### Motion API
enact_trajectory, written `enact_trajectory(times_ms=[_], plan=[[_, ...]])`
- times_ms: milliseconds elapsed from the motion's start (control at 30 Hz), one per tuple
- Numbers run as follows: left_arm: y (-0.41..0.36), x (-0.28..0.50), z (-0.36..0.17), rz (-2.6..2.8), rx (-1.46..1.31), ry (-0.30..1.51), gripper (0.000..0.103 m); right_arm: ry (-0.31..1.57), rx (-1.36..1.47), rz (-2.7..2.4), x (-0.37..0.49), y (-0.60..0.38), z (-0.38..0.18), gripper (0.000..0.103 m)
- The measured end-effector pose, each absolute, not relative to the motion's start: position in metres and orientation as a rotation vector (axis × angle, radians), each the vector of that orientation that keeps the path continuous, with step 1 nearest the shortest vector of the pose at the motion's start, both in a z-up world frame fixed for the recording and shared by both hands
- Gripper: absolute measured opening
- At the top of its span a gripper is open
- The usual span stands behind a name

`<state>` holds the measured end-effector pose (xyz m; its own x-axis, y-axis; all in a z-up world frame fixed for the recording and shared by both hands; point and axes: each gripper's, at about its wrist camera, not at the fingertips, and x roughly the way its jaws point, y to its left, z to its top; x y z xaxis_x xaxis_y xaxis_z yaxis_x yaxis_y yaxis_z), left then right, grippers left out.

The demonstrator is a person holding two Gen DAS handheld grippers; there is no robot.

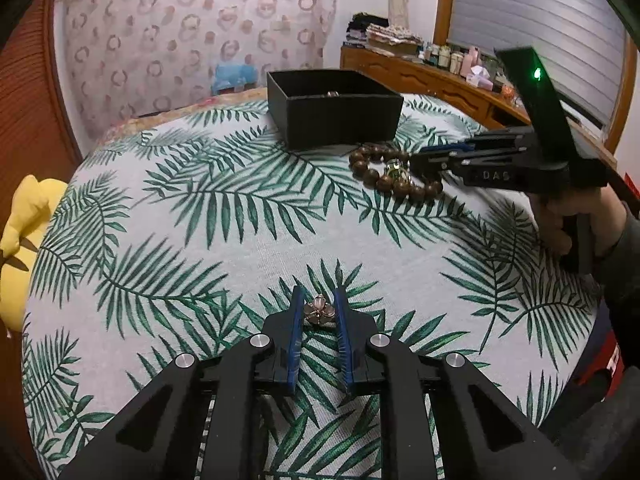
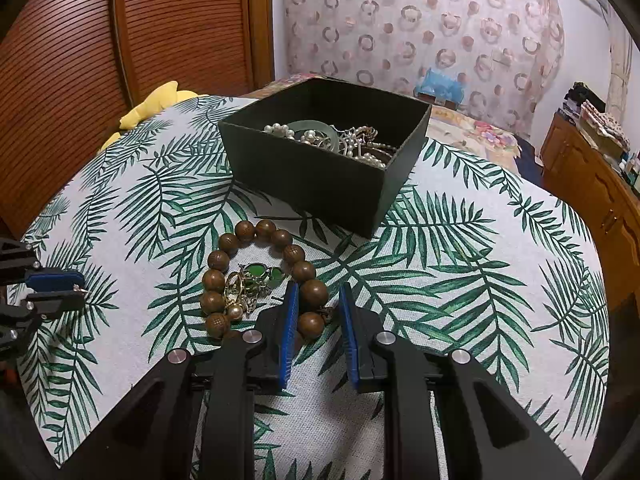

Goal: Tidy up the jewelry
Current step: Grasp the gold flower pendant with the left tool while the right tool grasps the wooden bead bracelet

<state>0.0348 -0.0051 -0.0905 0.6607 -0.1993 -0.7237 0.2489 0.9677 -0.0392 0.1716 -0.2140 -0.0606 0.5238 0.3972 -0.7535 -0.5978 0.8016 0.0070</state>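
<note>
Left wrist view, nearest: the left gripper (image 1: 318, 310), angled down at the leaf-print cloth (image 1: 248, 240), its blue pads closed against both sides of a small rose-gold flower-shaped piece (image 1: 318, 312) lying on the cloth; no gap shows between pads and piece. Further off, to the right: the right gripper (image 1: 420, 156), held in a person's hand (image 1: 568, 220), its tips at a bracelet of brown wooden beads (image 1: 394, 174); a green light glows on its housing. Beyond: a black open box (image 1: 336, 120) standing on the cloth.

Right wrist view, nearest: the right gripper (image 2: 318, 300), its jaws narrowly parted astride the near side of the wooden bead bracelet (image 2: 256, 276); one bead lies between the pads, but whether they press on it cannot be told. Inside the bracelet's ring: a tangle of gold and green pieces (image 2: 256, 280) with a pearl. At the left edge: the left gripper (image 2: 80, 288). Further back: the black box (image 2: 320, 176), holding pearl strands, a pale green bangle and chains.
</note>
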Motion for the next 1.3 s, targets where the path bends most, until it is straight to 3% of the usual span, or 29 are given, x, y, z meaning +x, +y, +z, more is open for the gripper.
enact_trajectory(times_ms=[767, 967, 1300], plan=[[0.005, 0.035, -0.051, -0.235, 0.021, 0.710, 0.014, 0.840, -0.241, 0.615, 0.174, -0.217, -0.062, 0.023], [0.012, 0.053, -0.052, -0.224, 0.000, 0.722, 0.014, 0.820, -0.268, 0.613, 0.170, -0.211, -0.060, 0.017], [0.018, 0.090, -0.021, -0.204, 0.012, 0.678, 0.014, 0.647, -0.278, 0.666, 0.146, -0.190, 0.006, 0.017]])
